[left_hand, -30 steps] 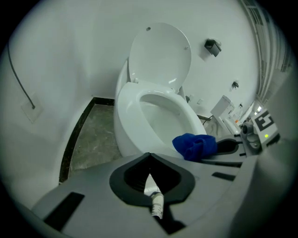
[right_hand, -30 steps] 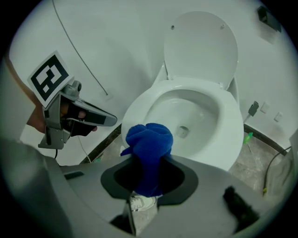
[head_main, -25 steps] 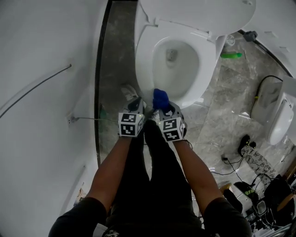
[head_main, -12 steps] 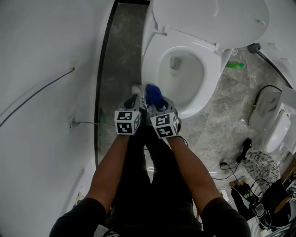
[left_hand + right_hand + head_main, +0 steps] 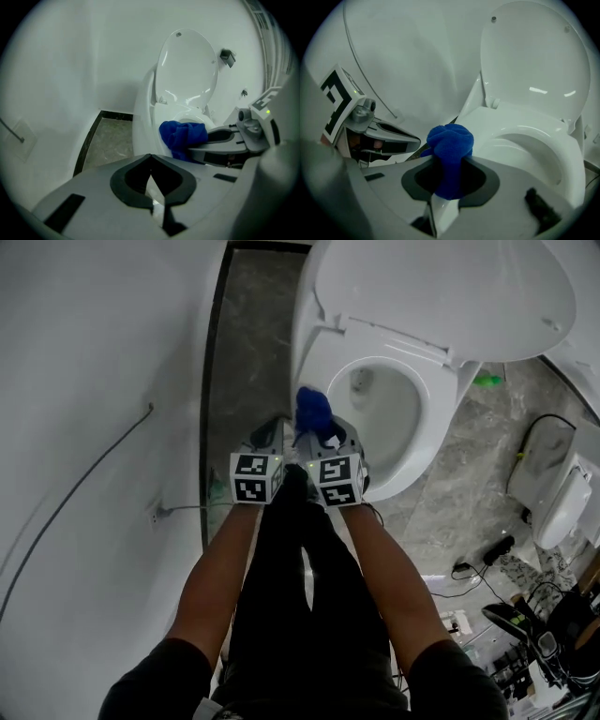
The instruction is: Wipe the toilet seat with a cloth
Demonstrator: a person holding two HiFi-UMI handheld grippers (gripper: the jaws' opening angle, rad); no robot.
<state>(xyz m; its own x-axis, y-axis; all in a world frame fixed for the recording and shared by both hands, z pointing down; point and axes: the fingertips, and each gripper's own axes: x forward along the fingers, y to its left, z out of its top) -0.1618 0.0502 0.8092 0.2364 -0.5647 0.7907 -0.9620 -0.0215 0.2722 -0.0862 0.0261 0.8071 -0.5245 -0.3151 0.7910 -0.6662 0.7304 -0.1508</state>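
1. Right gripper (image 5: 317,434): jaws clamped on the blue cloth (image 5: 450,140). The cloth is bunched into a wad that sticks out past the tips, probably so that fabric, not plastic, meets the porcelain.
2. Left gripper (image 5: 150,157): jaws fully closed with nothing between them. It rides just left of the right gripper, apparently only as a companion.
3. The cloth sits at the near-left rim of the toilet seat (image 5: 433,432). No view settles whether it is actually touching the seat.
4. The lid (image 5: 441,287) stands raised at the far side, leaving the seat ring exposed for wiping.
5. Against the frame a second back, the wad was at the near front of the seat and now lies further round its left side. Both grippers shifted together, and the grip is unchanged.
6. Judgement: a wiping stroke is under way, and the right and far parts of the ring are likely still to do.
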